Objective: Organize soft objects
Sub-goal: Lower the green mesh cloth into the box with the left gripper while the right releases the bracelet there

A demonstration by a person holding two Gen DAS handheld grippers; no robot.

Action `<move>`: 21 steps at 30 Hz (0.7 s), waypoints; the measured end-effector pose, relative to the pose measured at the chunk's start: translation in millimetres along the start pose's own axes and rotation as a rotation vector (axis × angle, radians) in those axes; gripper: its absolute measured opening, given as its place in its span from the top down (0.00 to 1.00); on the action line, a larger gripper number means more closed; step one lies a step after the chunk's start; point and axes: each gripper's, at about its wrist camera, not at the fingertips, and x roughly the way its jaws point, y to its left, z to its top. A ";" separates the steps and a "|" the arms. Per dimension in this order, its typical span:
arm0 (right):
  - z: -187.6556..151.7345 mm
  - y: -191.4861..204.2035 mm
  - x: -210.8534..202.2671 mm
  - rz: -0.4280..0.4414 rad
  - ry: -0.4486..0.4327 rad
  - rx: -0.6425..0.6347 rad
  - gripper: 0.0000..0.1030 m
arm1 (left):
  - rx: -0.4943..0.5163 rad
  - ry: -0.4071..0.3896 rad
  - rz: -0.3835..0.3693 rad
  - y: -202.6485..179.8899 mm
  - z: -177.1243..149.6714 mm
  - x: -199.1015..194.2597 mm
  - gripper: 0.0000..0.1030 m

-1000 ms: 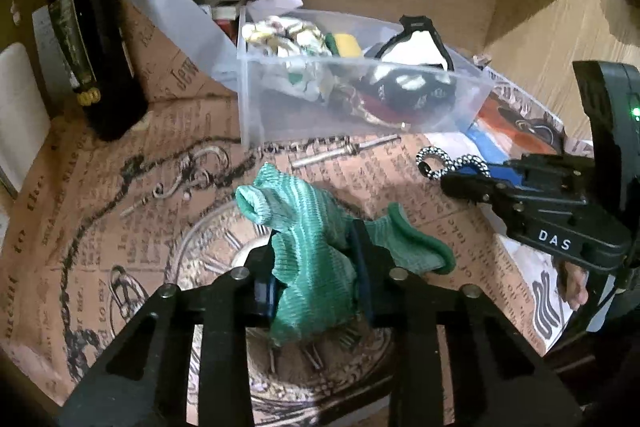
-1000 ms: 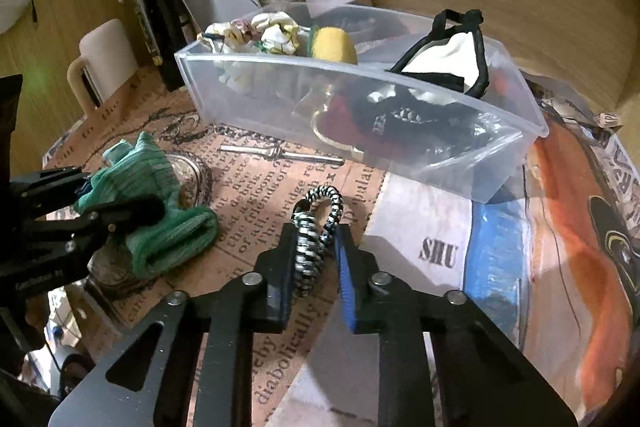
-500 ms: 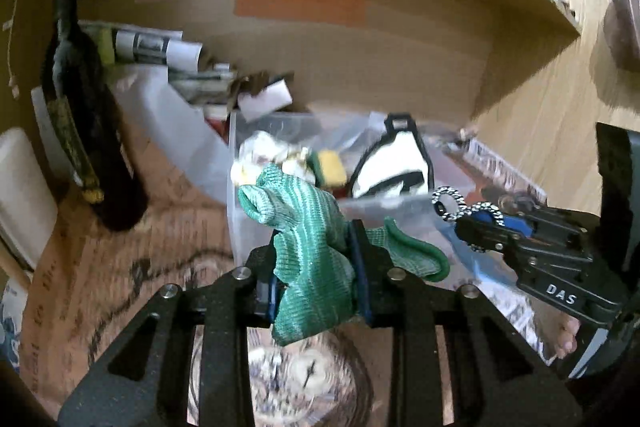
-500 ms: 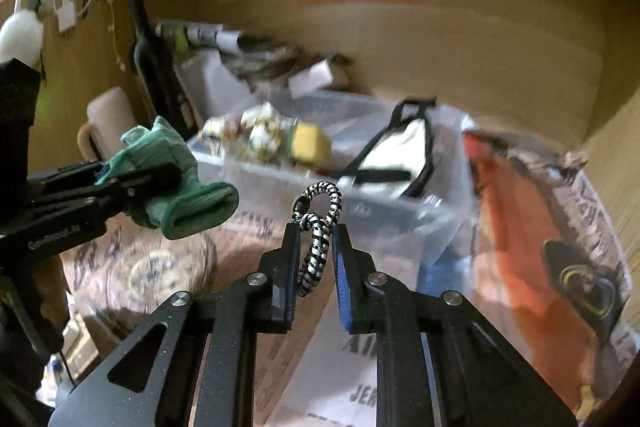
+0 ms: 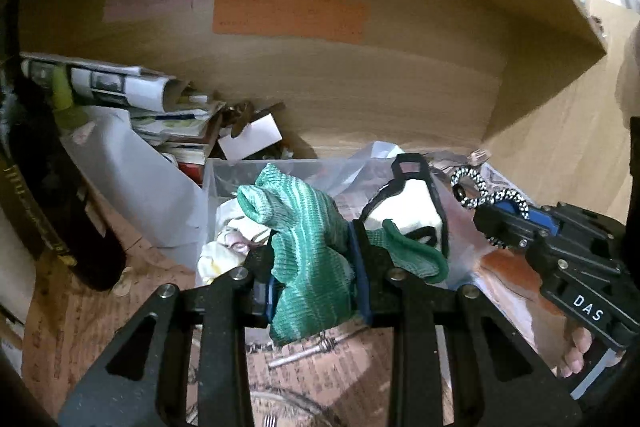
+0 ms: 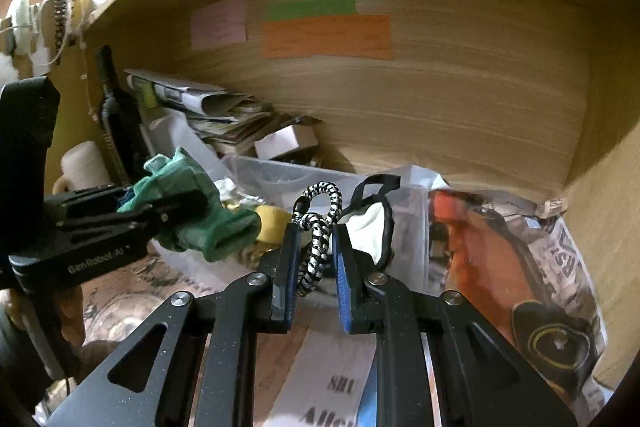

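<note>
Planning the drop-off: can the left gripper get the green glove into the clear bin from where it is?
Probably yes. The left gripper, shut on the green glove, hangs at the near wall of the clear bin, whose top is open. The right gripper is off to the side.

grippers: two, left gripper (image 5: 314,281) and right gripper (image 6: 315,259)
green knit gloves: just one (image 5: 308,255), clamped in the left one
black-and-white braided cords: one (image 6: 318,227), pinched in the right one
clear plastic bins: one (image 5: 214,183)
black-trimmed white masks: one (image 5: 412,207), sitting in the bin
yellow soft things in the bin: one (image 6: 272,221)
dark wine bottles: one (image 6: 120,123)
sticky notes on the back wall: three, pink (image 6: 218,23), green (image 6: 310,9), orange (image 6: 326,37)
paper stacks: one messy pile (image 5: 160,111), can't count the sheets
</note>
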 end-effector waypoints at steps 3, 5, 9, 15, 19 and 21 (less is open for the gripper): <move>2.1 -4.5 16.5 0.003 0.026 0.009 0.85 | 0.000 0.037 0.006 1.0 0.5 19.2 0.71; 0.9 -6.2 28.9 -0.002 0.049 0.008 0.85 | 0.002 0.065 0.003 1.8 -0.6 30.6 0.71; -4.6 -7.4 45.6 0.000 0.093 0.005 0.85 | 0.013 0.099 -0.007 -0.2 -4.6 46.0 0.71; -12.2 -6.6 62.4 -0.012 0.156 -0.021 0.80 | 0.035 0.118 -0.010 -5.9 -5.3 54.7 0.67; -13.1 -6.1 61.4 -0.025 0.159 -0.027 0.50 | 0.038 0.137 -0.017 -7.0 -4.4 56.6 0.54; -12.6 -6.2 58.7 -0.031 0.151 -0.031 0.47 | 0.033 0.135 -0.012 -6.8 -4.6 55.1 0.49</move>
